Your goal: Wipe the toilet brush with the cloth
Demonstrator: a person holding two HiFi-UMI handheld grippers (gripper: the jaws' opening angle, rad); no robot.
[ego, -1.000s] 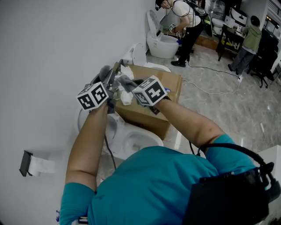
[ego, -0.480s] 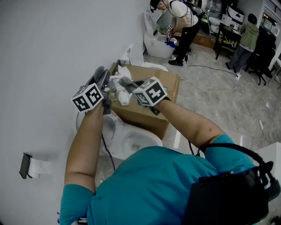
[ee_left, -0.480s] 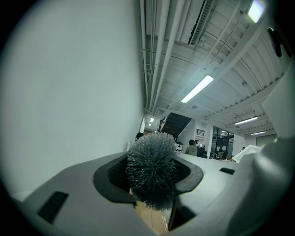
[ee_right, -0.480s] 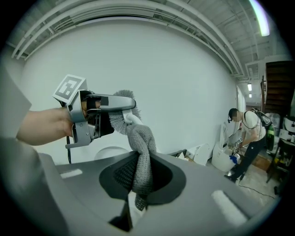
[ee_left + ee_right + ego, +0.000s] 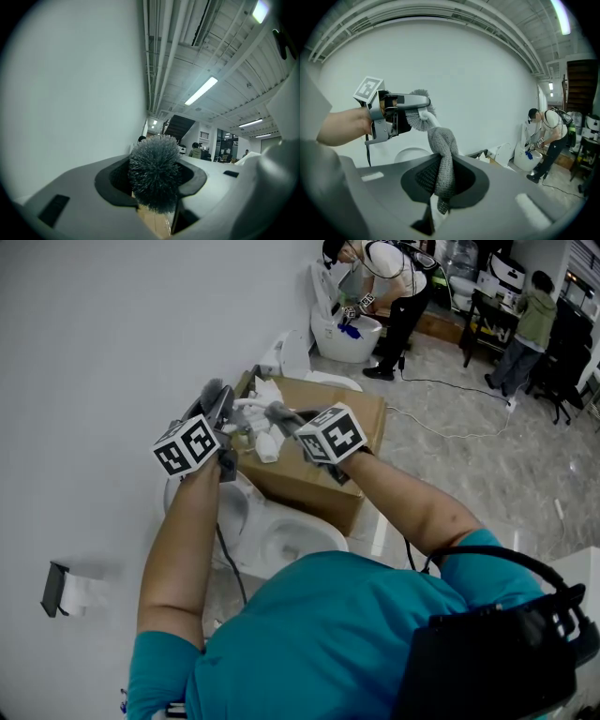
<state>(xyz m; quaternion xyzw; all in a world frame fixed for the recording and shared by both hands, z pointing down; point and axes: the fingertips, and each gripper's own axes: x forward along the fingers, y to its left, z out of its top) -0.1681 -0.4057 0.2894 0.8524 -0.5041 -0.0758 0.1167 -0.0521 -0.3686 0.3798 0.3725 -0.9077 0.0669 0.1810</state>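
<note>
Item, left gripper view: toilet brush (image 5: 154,171), grey bristle head, sits in the notch of the left gripper (image 5: 154,177). The jaws stand clamped on the bristles from both sides. The handle is not visible here, and a strip of brown shows below the head, too little to name.

Item, right gripper view: cloth (image 5: 443,150), grey knit, is twisted round the brush's white handle (image 5: 426,116) just beside the bristle head. The right gripper (image 5: 445,183) is pinched shut on the cloth's lower part. The opposite gripper holds the brush head up and to the left, in the air before a white wall. The rest of the handle is covered by cloth and jaw bodies, so its length and far end cannot be made out.

Item, head view: both grippers meet above a cardboard box (image 5: 354,418), with a toilet (image 5: 281,538) below the arms. Brush and cloth are small here and merge with white paper in the box, so their contact cannot be read from this view.

Step, judged: wiping is under way, at the handle near the head. The next move likely calls for the cloth to slide or twist along the handle while the other gripper holds the brush steady, with the pinch firm enough that the cloth does not slip free.
</note>
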